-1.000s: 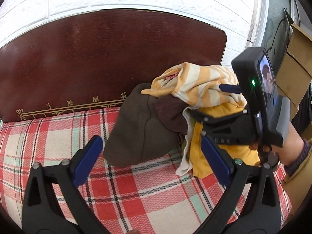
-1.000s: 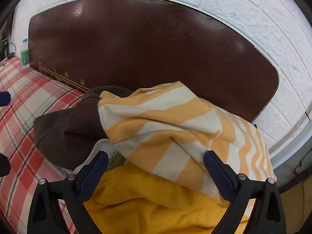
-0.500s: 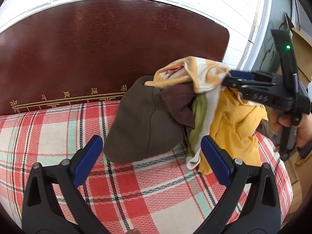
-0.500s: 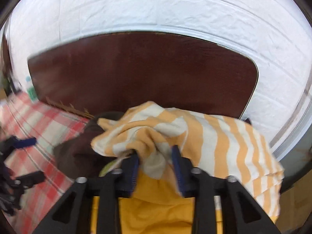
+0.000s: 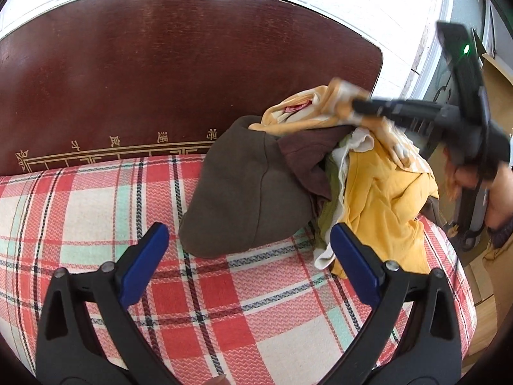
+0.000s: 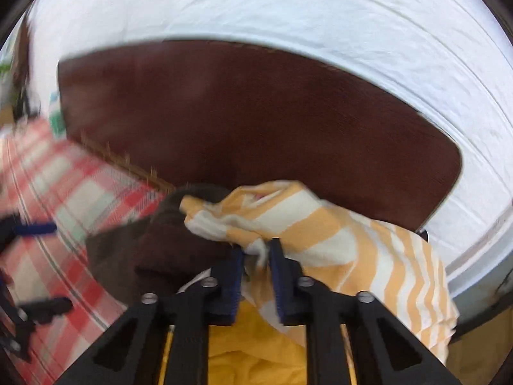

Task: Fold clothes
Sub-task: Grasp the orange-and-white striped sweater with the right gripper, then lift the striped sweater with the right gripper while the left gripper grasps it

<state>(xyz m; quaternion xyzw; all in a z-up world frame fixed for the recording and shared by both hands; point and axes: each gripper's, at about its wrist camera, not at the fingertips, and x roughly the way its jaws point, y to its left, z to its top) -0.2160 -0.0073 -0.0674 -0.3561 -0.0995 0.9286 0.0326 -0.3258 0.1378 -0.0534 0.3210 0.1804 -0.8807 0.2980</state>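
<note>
A pile of clothes lies at the right end of the plaid bed: a brown garment (image 5: 243, 205), a yellow garment (image 5: 384, 205) and an orange-and-white striped garment (image 6: 323, 227) on top. My right gripper (image 6: 256, 253) is shut on a fold of the striped garment and lifts it; it also shows in the left wrist view (image 5: 356, 104). My left gripper (image 5: 247, 256) is open and empty, low over the bed just in front of the brown garment.
A dark wooden headboard (image 5: 160, 73) backs the plaid bedspread (image 5: 96, 211), with a white brick wall (image 6: 288, 9) behind. Cardboard boxes (image 5: 497, 73) stand beyond the bed's right edge.
My right gripper closed on the striped garment and raised it off the pile, tilting upward. My left gripper stayed open and shifted slightly.
</note>
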